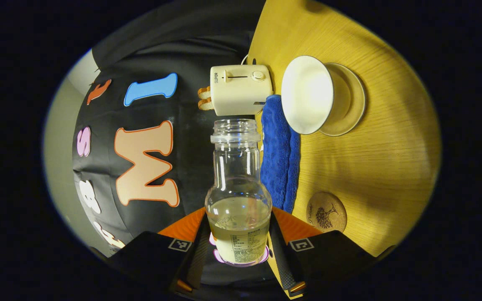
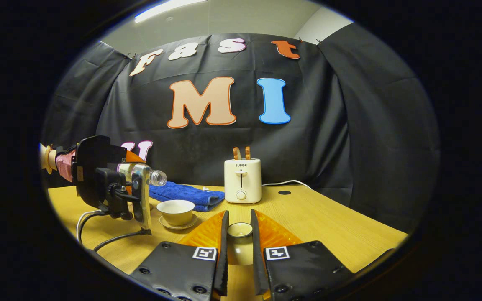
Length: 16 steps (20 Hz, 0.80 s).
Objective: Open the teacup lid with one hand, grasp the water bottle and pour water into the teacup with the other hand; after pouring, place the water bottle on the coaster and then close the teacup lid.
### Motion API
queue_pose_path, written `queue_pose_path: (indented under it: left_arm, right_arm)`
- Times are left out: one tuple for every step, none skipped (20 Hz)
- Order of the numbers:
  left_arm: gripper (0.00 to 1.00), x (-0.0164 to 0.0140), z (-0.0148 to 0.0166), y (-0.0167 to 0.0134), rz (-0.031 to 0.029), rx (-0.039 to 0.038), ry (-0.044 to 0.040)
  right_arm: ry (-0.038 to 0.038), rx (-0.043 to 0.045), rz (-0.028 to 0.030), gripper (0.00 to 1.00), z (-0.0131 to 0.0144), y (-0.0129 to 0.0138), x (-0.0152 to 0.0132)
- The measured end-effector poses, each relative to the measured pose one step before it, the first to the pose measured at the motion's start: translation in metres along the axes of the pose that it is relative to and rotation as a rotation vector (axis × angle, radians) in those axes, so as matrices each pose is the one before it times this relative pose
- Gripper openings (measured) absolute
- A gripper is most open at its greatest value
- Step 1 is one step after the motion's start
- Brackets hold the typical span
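In the left gripper view, the water bottle (image 1: 238, 196) is clamped between the left gripper (image 1: 238, 251) fingers at lower centre, tipped sideways toward the uncovered teacup (image 1: 308, 94) at upper right; the coaster (image 1: 326, 212) sits bare at lower right.

In the right gripper view, the lid (image 2: 240, 230) is pinched by the right gripper (image 2: 238, 255) at bottom centre (pouring seems underway; placing and closing remain).

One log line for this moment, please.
phase: pouring | left gripper: water bottle tilted toward teacup | right gripper: holds teacup lid | coaster: empty
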<state>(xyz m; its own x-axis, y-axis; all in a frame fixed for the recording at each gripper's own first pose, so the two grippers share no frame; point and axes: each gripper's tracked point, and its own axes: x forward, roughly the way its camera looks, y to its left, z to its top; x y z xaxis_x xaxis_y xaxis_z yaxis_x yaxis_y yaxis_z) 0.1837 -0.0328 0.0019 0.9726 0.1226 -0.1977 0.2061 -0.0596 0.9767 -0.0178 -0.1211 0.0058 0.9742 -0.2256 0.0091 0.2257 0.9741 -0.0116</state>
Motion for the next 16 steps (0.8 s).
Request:
queue_pose_path:
  left_arm:
    - [0.69, -0.00004, 0.00139, 0.00122, 0.00151, 0.01547, -0.00035]
    - [0.69, 0.00026, 0.00082, -0.00066, 0.00180, 0.01637, -0.00025]
    - [0.69, 0.00011, 0.00111, -0.00035, -0.00006, 0.01435, -0.00101]
    - [0.69, 0.00023, 0.00005, -0.00094, -0.00083, 0.00732, 0.00001]
    - [0.69, -0.00051, -0.00071, -0.00171, -0.00302, 0.00580, -0.00029]
    - [0.69, 0.00132, 0.00079, -0.00106, -0.00234, 0.00871, 0.00197]
    - [0.69, 0.00087, 0.00029, 0.00011, 0.00298, 0.01430, 0.00089]
    - [0.68, -0.00217, -0.00051, 0.00285, 0.00537, 0.02054, -0.00005]
    - [0.69, 0.00020, 0.00035, 0.00210, 0.00609, 0.02260, -0.00119]
    - [0.70, -0.00019, 0.00018, 0.00061, 0.00210, 0.01190, -0.00189]
    - [0.69, -0.00012, 0.00111, 0.00053, 0.00048, 0.00532, -0.00185]
    - [0.69, -0.00113, -0.00017, 0.00064, 0.00234, 0.00744, -0.00103]
    - [0.69, -0.00042, 0.00112, 0.00196, 0.00424, 0.01154, -0.00223]
    - [0.69, -0.00069, 0.00114, 0.00213, 0.00338, 0.01452, -0.00226]
    - [0.70, -0.00086, 0.00128, 0.00103, 0.00219, 0.01262, 0.00020]
    - [0.68, 0.00113, 0.00040, 0.00133, 0.00092, 0.01503, -0.00105]
  right_arm:
    - [-0.00012, 0.00012, -0.00127, 0.28, 0.00052, -0.00029, -0.00026]
    - [0.00012, -0.00014, -0.00071, 0.28, -0.00042, -0.00016, -0.00011]
    - [-0.00022, -0.00034, -0.00023, 0.28, 0.00020, 0.00008, 0.00005]
    - [0.00006, 0.00000, -0.00005, 0.28, -0.00073, -0.00030, 0.00007]
    - [-0.00036, -0.00031, -0.00153, 0.28, 0.00029, -0.00014, 0.00046]
    - [0.00011, -0.00012, -0.00198, 0.28, 0.00073, -0.00029, 0.00027]
    - [-0.00008, 0.00022, -0.00127, 0.28, -0.00023, -0.00060, -0.00005]
    - [0.00015, -0.00021, -0.00007, 0.28, 0.00028, 0.00022, -0.00057]
    - [0.00009, 0.00003, 0.00003, 0.28, 0.00024, 0.00023, -0.00020]
    - [0.00024, 0.00014, 0.00025, 0.28, -0.00035, -0.00003, 0.00010]
    - [0.00037, -0.00011, -0.00007, 0.28, -0.00006, -0.00013, -0.00025]
    - [-0.00050, 0.00024, 0.00001, 0.28, -0.00030, -0.00004, 0.00077]
    - [0.00018, -0.00028, 0.00006, 0.28, 0.00067, 0.00031, -0.00054]
    - [0.00041, 0.00009, 0.00006, 0.28, -0.00044, -0.00040, -0.00025]
    - [-0.00013, 0.00030, 0.00012, 0.28, 0.00043, -0.00007, 0.00031]
    - [-0.00013, -0.00042, 0.00010, 0.28, -0.00007, 0.00017, -0.00036]
